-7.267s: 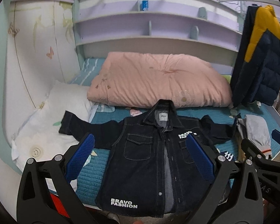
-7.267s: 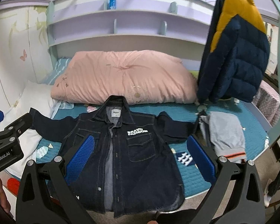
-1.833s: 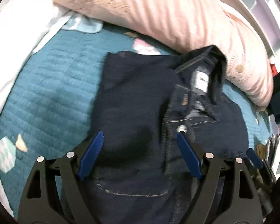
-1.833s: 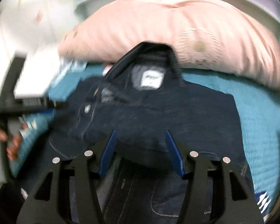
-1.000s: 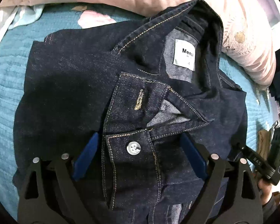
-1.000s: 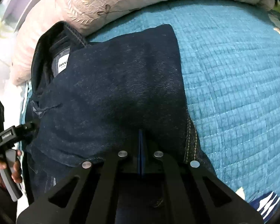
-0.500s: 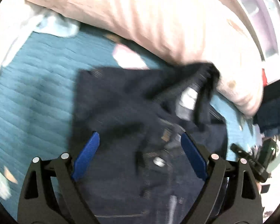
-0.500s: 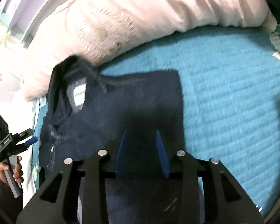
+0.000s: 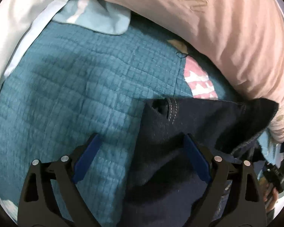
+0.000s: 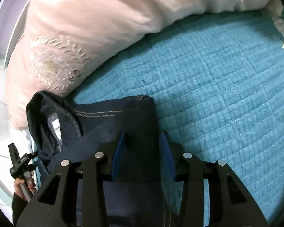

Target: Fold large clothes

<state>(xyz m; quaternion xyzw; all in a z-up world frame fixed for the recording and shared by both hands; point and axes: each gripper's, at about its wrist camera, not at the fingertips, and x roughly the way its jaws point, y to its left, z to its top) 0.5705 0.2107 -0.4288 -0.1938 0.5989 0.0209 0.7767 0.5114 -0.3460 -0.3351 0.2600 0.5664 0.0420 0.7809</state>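
Here the dark denim jacket (image 9: 189, 132) lies on the teal quilted bedspread (image 9: 66, 94), its sleeves folded in over the body and its collar (image 10: 47, 113) pushed up against the pink duvet (image 10: 104, 28) at the head of the bed. The left gripper (image 9: 141, 158) hangs over the jacket's left shoulder edge with its blue fingers (image 9: 85, 158) spread wide, one over the bedspread and one over the denim, holding nothing. The right gripper (image 10: 143, 153) sits over the opposite shoulder, its fingers (image 10: 117, 155) partly apart with the folded denim between them; whether they touch the cloth cannot be told. A white label (image 10: 56, 128) shows inside the collar.
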